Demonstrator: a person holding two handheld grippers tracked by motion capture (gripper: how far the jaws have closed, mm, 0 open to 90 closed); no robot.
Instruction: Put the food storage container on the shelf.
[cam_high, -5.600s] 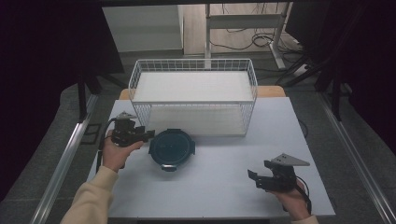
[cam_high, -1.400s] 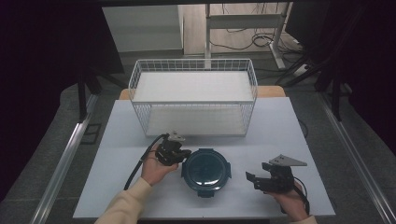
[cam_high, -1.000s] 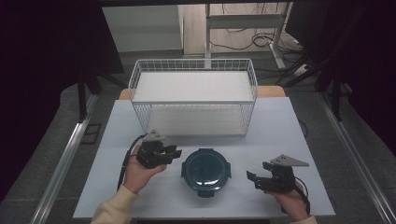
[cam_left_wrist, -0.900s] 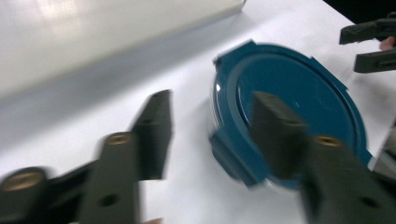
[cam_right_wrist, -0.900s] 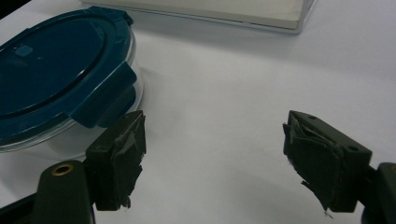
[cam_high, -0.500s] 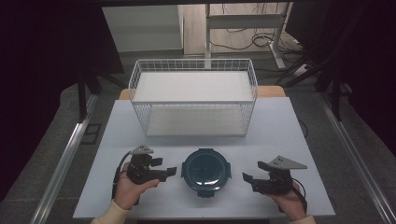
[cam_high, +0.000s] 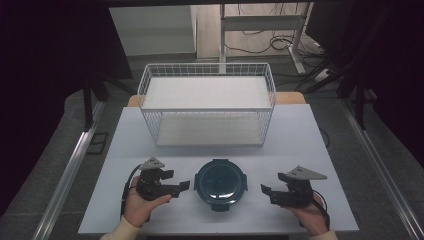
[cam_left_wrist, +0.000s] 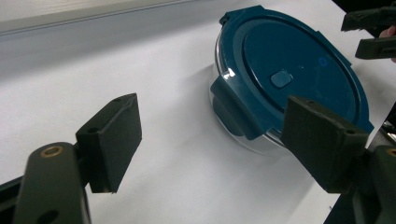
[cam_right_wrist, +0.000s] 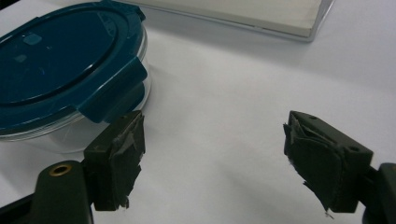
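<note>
The lidded container (cam_high: 220, 182) is flanked on the counter (cam_high: 300, 135) by both claws. The left claw (cam_high: 184, 186), its jaws just opened and apart, is nearer; the right claw (cam_high: 265, 190) is held apart too, nothing gripped.

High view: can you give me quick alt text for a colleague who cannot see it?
A round glass container with a dark teal clip lid sits between the open left gripper and open right gripper, neither touching it. A white wire basket stands behind on the white table.

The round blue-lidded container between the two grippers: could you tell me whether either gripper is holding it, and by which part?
Nothing is held. The left gripper, whose jaws have just been opening, and the right gripper both stand open beside the container, touching no part of it.
</note>
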